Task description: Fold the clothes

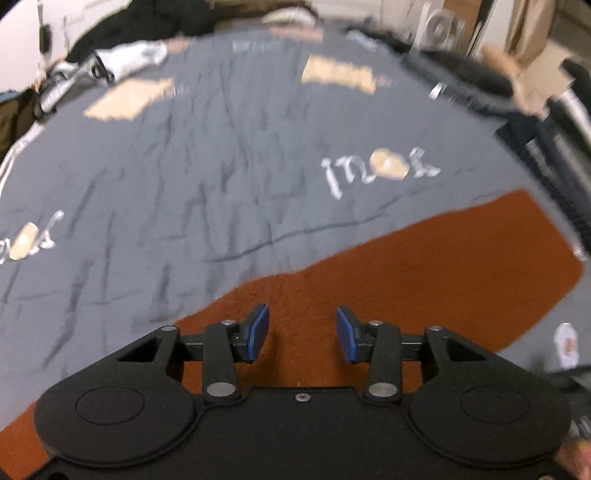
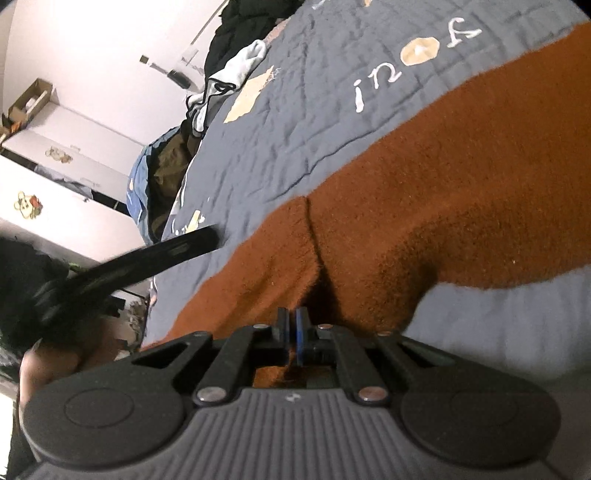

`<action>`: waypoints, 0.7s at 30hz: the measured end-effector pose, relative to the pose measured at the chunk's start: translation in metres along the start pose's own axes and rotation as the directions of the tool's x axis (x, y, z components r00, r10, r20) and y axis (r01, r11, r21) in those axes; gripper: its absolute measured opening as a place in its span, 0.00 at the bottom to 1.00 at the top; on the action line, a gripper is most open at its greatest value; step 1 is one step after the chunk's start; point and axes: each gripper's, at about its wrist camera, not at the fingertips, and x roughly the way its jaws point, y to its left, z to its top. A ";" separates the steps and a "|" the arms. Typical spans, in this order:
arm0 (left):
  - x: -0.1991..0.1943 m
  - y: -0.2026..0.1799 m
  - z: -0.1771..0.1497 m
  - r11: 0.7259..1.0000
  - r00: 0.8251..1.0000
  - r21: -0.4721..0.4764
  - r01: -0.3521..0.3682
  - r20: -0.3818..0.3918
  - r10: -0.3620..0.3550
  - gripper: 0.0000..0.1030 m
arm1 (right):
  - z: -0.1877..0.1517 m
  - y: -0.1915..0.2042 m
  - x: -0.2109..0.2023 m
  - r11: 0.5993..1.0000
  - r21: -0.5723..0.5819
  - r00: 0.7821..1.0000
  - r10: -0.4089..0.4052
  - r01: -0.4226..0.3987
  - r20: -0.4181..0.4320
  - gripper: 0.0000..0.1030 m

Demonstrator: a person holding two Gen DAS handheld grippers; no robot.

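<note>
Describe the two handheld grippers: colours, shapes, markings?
Left gripper: smooth matte black body, two round lobes with circular insets, black linkage bars with silver pivot pins, blue pads on the fingers. Right gripper: same linkage, pins and blue pads, but its housing is grey and ribbed, with a small white mark. No cables visible.

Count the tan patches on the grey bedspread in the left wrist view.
3 big patches: one far left, one far centre, one at the top edge. Blur and the brown garment may hide more.

My right tool (image 2: 291,332) is pinched tight on the edge of the fuzzy rust-brown garment (image 2: 424,206), which spreads toward two o'clock over the grey quilted bedspread (image 2: 280,122).
</note>
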 end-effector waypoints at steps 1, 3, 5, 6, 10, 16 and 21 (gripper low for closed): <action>0.009 0.000 0.002 1.000 1.000 -0.020 -0.003 -0.019 0.002 0.39 | 0.000 0.000 0.001 1.000 -0.006 1.000 -0.003 0.003 -0.001 0.03; 0.022 -0.001 0.003 0.999 0.999 -0.038 -0.009 -0.045 0.008 0.39 | 0.000 -0.002 0.002 1.000 -0.014 1.000 -0.010 0.010 -0.006 0.03; 0.033 -0.002 0.004 0.999 0.997 -0.041 -0.026 -0.070 0.023 0.39 | 0.000 -0.004 0.004 1.000 -0.018 1.000 -0.015 0.015 -0.010 0.03; 0.038 -0.002 0.005 0.999 0.996 -0.042 -0.035 -0.083 0.031 0.39 | 0.000 -0.005 0.005 1.000 -0.020 1.000 -0.018 0.017 -0.012 0.03; 0.055 -0.001 0.010 0.995 0.990 -0.069 -0.069 -0.127 0.060 0.39 | 0.000 -0.004 0.006 0.999 -0.039 1.000 -0.020 0.019 -0.015 0.03; 0.069 0.000 0.012 0.992 0.986 -0.088 -0.092 -0.146 0.079 0.14 | -0.003 0.001 0.009 0.998 -0.066 1.000 -0.024 0.023 -0.017 0.03; 0.042 0.004 0.020 0.988 0.995 -0.133 -0.074 -0.072 0.065 0.09 | -0.002 0.002 0.002 0.998 -0.062 1.000 -0.012 0.012 0.001 0.03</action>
